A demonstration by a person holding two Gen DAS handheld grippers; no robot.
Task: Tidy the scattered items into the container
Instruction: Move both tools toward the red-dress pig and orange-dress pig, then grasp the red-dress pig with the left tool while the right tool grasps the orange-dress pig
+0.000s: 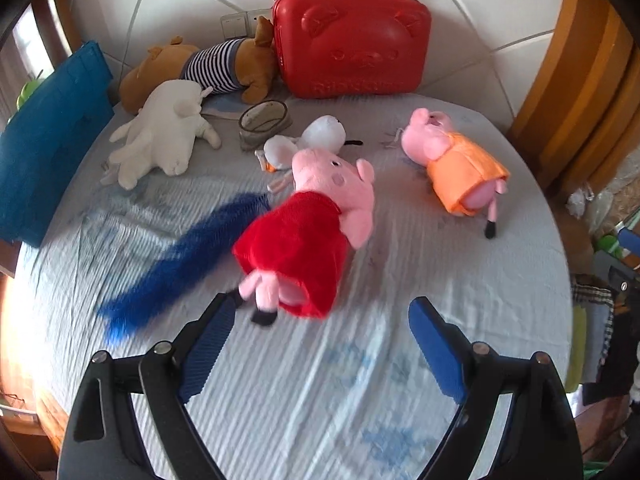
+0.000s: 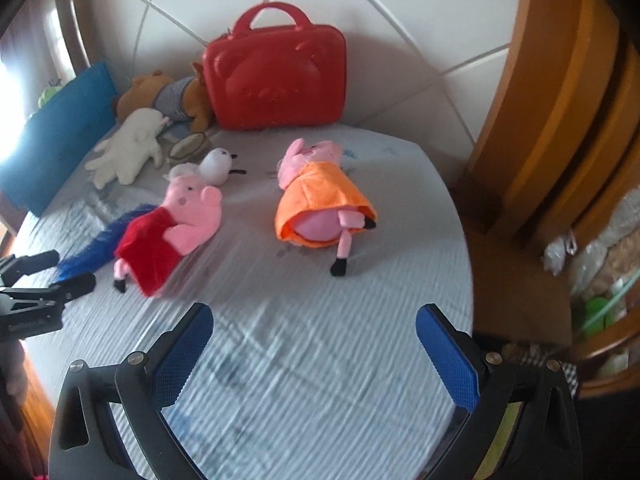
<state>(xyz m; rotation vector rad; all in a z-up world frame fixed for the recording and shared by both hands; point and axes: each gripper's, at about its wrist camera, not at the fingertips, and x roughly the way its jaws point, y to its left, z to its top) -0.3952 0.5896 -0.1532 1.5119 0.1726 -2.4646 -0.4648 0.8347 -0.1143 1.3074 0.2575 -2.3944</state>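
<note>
A closed red hard case (image 1: 352, 44) stands upright at the back of the bed; it also shows in the right wrist view (image 2: 276, 80). A pink pig plush in a red dress (image 1: 308, 232) lies mid-bed, its feet just ahead of my open, empty left gripper (image 1: 324, 308). A pig plush in an orange dress (image 2: 324, 196) lies ahead of my open, empty right gripper (image 2: 314, 314). A blue furry strip (image 1: 180, 260) lies left of the red-dress pig (image 2: 168, 236). A small white plush (image 1: 316, 136) lies behind it.
A large white plush (image 1: 160, 136), a brown striped plush (image 1: 212, 68) and a small mesh pouch (image 1: 264, 120) lie at the back left. A blue cushion (image 1: 48, 136) stands at the left edge. A wooden door frame (image 2: 560, 100) is on the right. The left gripper (image 2: 36, 292) shows in the right view.
</note>
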